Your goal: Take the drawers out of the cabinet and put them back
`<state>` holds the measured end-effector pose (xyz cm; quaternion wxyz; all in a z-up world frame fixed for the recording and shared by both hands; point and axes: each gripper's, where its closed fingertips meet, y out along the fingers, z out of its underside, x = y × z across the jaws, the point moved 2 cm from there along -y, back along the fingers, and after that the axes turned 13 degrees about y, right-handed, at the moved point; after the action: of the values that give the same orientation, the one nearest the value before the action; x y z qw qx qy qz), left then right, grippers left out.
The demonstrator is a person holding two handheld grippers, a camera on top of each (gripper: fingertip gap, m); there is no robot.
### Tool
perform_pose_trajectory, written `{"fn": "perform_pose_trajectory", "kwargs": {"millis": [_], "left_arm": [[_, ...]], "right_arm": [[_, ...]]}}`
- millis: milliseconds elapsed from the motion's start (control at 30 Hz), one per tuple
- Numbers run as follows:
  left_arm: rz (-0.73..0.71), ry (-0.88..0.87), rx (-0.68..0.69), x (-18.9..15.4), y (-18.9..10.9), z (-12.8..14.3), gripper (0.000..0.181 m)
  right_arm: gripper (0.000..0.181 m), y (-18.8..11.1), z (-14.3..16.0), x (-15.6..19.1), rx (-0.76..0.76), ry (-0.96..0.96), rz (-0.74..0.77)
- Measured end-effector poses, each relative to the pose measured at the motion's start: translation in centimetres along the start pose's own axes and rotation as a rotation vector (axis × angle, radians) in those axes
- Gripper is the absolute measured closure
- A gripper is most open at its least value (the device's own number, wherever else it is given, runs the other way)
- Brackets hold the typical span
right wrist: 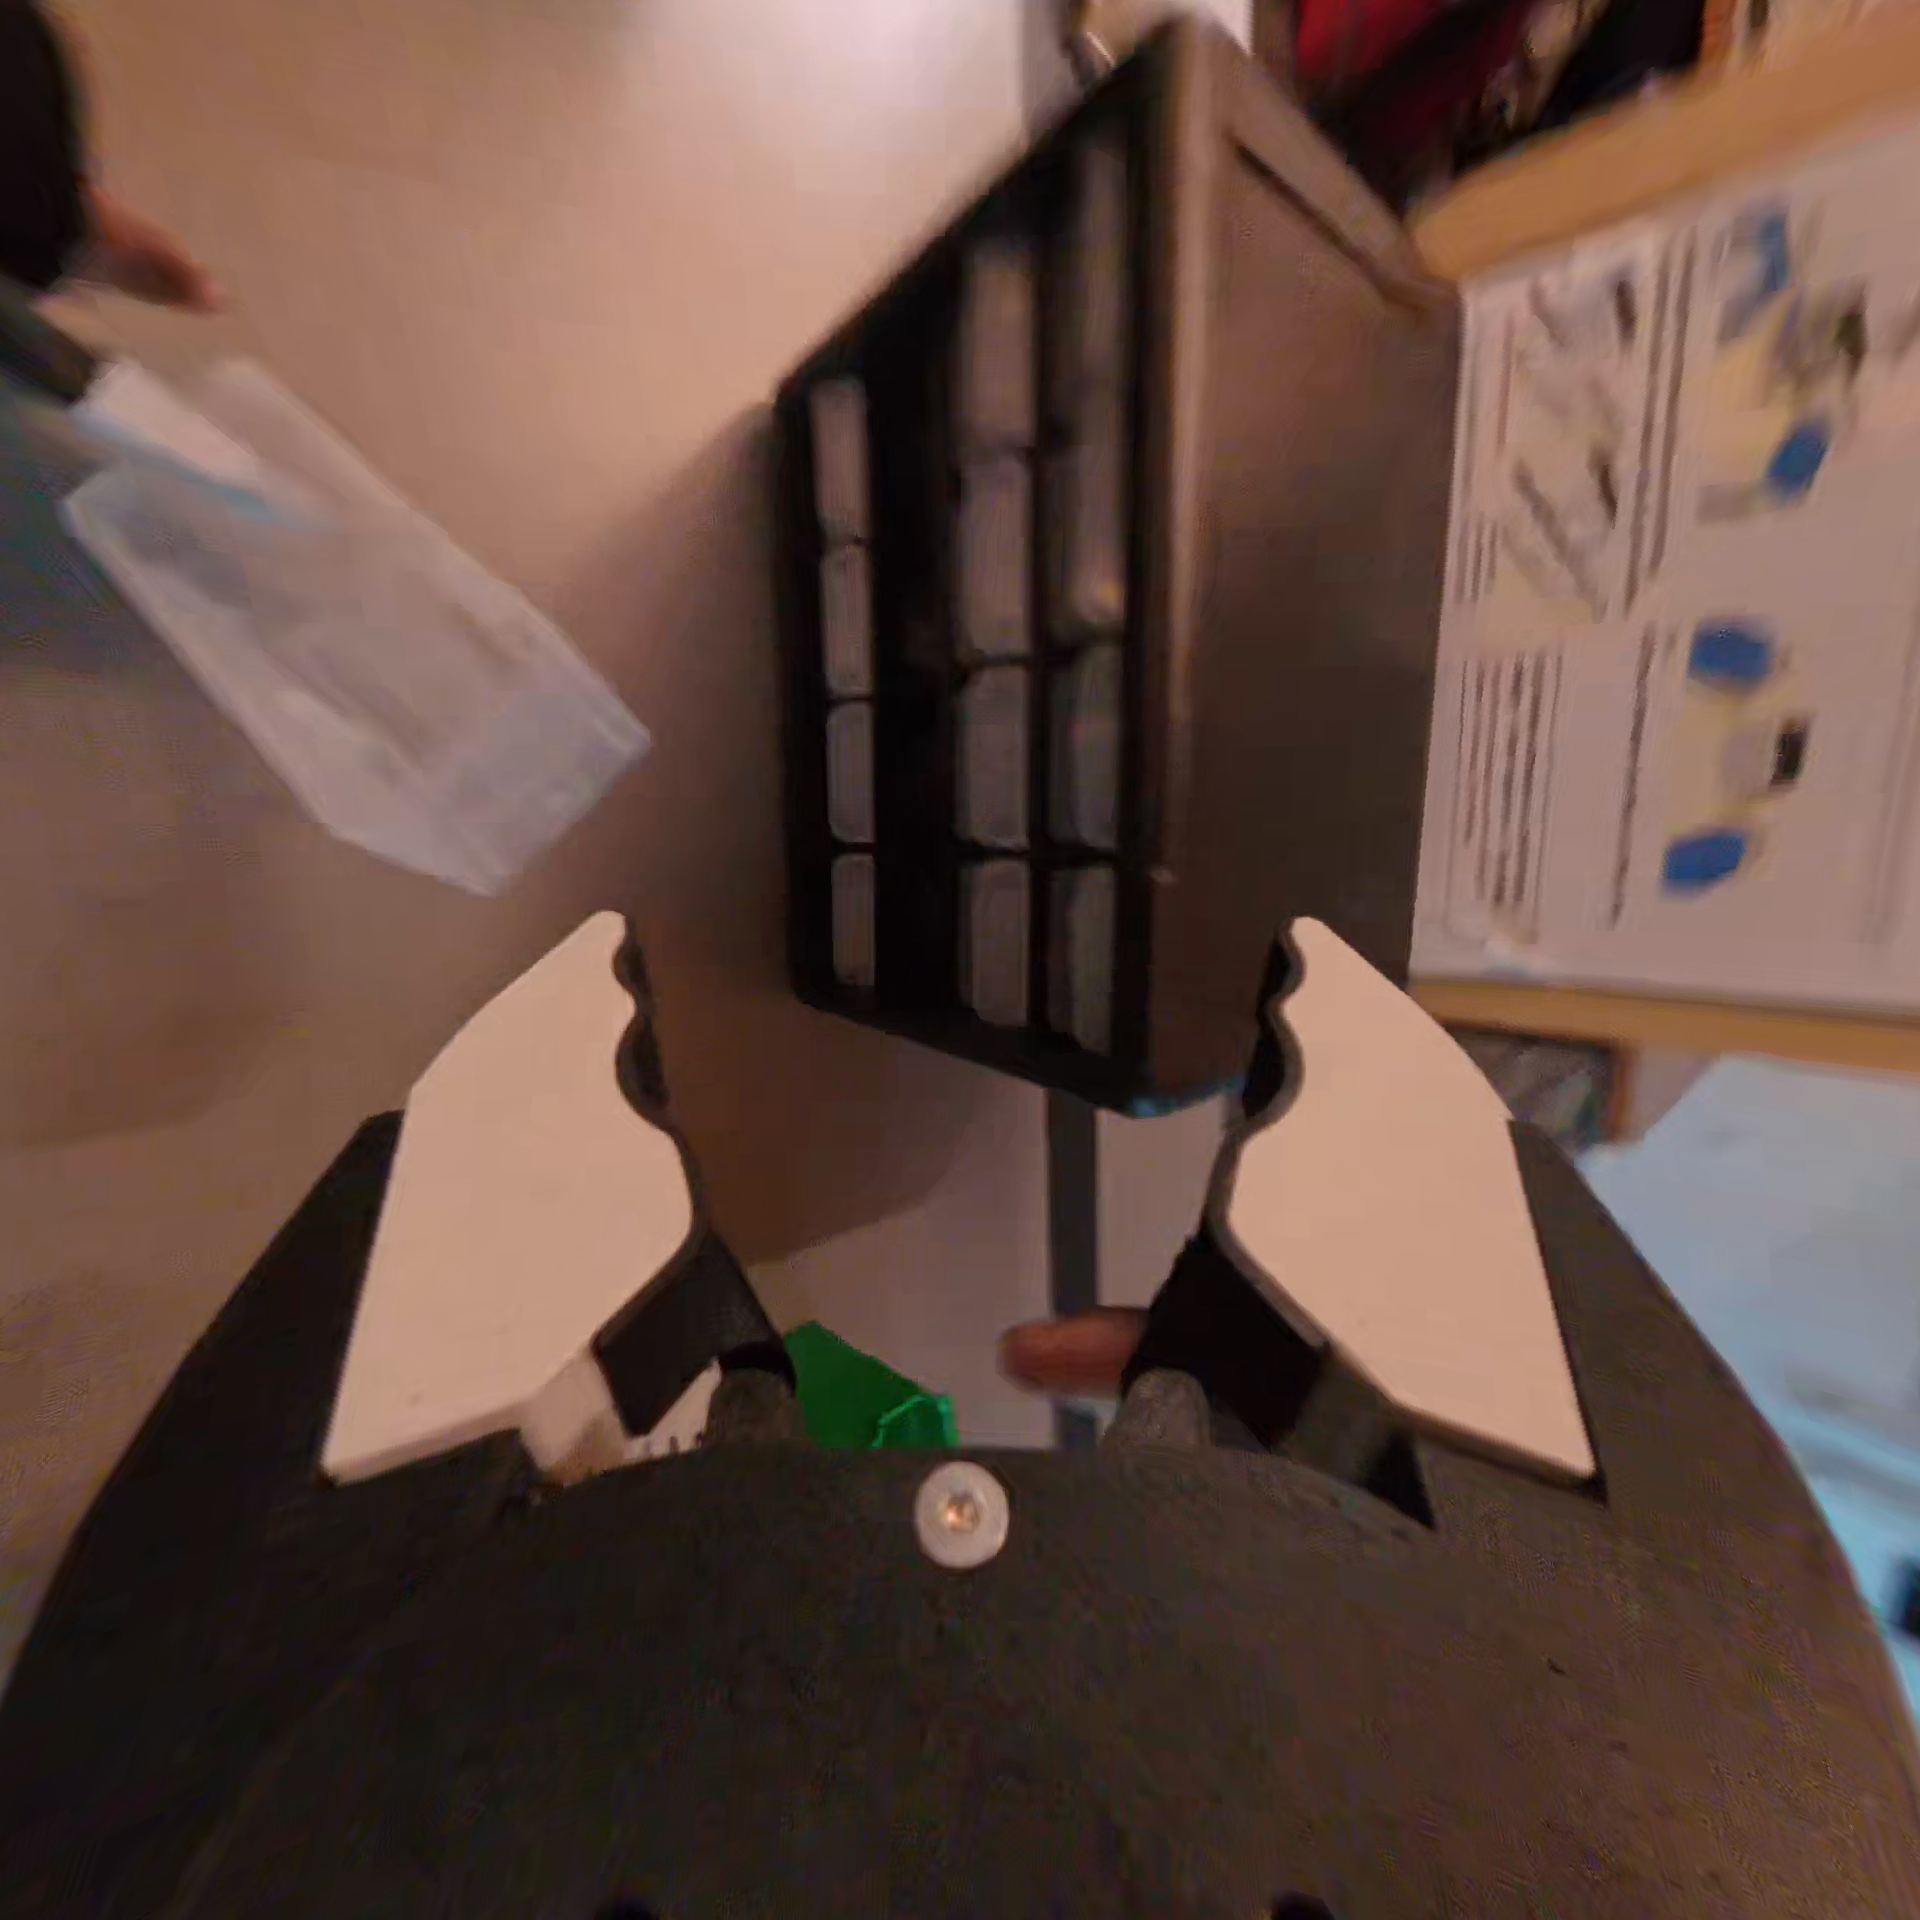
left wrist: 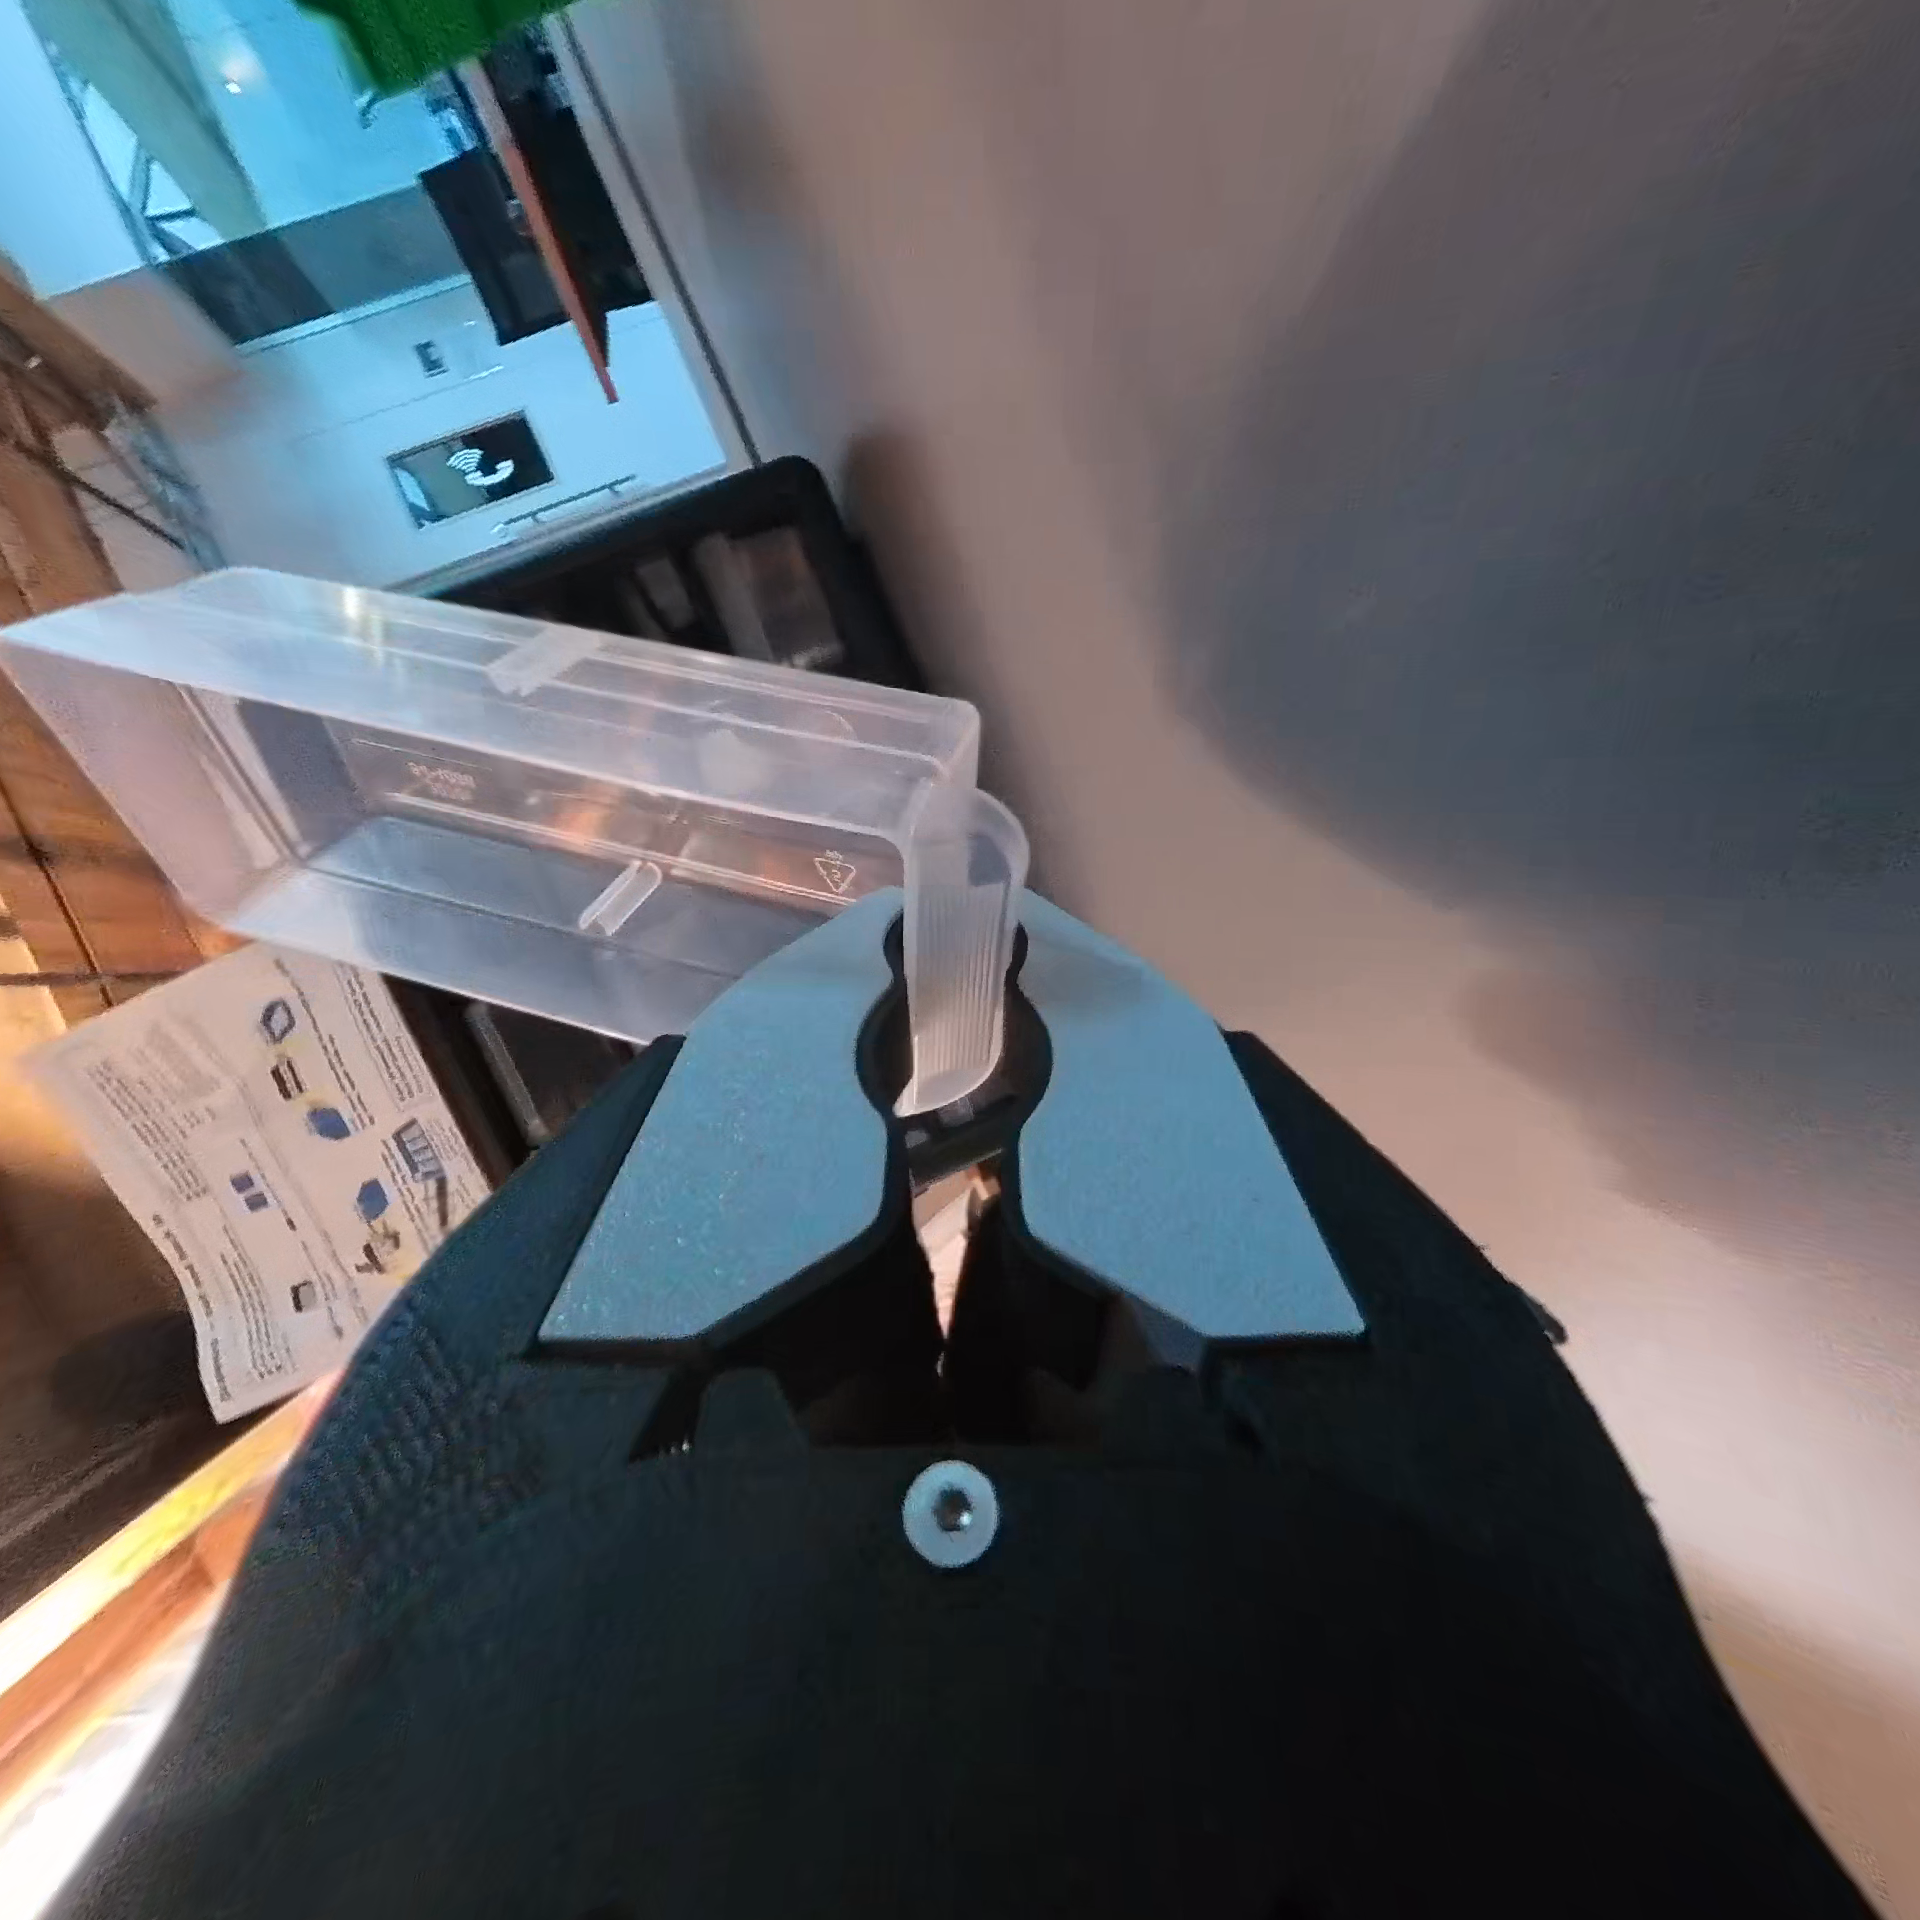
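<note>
A pale, matte tabletop [right wrist: 312,1039] fills most of both views, warm-lit and shadowed in patches. At its edge lies a printed instruction sheet [left wrist: 281,1174] with small blue and black pictures, and wooden boards or crates stand behind it. In the left wrist view a glass partition and a bright room lie beyond the table.

The black cabinet [right wrist: 1226,644] stands on the tabletop, seen tilted in the right wrist view. Its front is a grid of three columns of small translucent drawers; the picture is blurred, so an exact count is uncertain, though about four drawers show in each column and one column has a dark gap near its far end. In the left wrist view only a corner of the cabinet shows, behind the lifted drawer.

One drawer [left wrist: 488,790] is out of the cabinet. It is clear plastic, long and rectangular, empty, with a ribbed tab handle at one end and small slotted ribs inside its walls. The left gripper [left wrist: 958,997] is clamped on that tab, holding the drawer in the air above the table, just beside the cabinet. The same drawer appears as a pale blur at the left of the right wrist view.

The right gripper [right wrist: 951,997] is spread wide and holds nothing; the cabinet's near corner lies between its fingertips, close to one finger [right wrist: 1351,1143]. A green object [right wrist: 862,1392] shows between the finger bases.
</note>
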<state>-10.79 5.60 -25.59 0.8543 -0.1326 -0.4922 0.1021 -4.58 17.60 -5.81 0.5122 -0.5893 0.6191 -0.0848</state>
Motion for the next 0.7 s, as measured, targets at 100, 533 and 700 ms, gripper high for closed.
{"fn": "perform_pose_trajectory", "kwargs": {"millis": [100,533,700], "left_arm": [[0.018,0.039,0.017,0.1,-0.1,0.0,0.168],[0.036,0.149,0.041,1.3,-1.5,-0.4,0.168],[0.007,0.157,0.028,1.7,-1.8,-0.7,0.167]], "right_arm": [[0.067,-0.7,-1.4,6.4,0.008,-0.253,-0.054],[0.086,8.0,0.8,15.1,0.300,-0.545,-0.180],[0.110,8.8,1.4,14.6,0.304,-0.677,-0.093]]}}
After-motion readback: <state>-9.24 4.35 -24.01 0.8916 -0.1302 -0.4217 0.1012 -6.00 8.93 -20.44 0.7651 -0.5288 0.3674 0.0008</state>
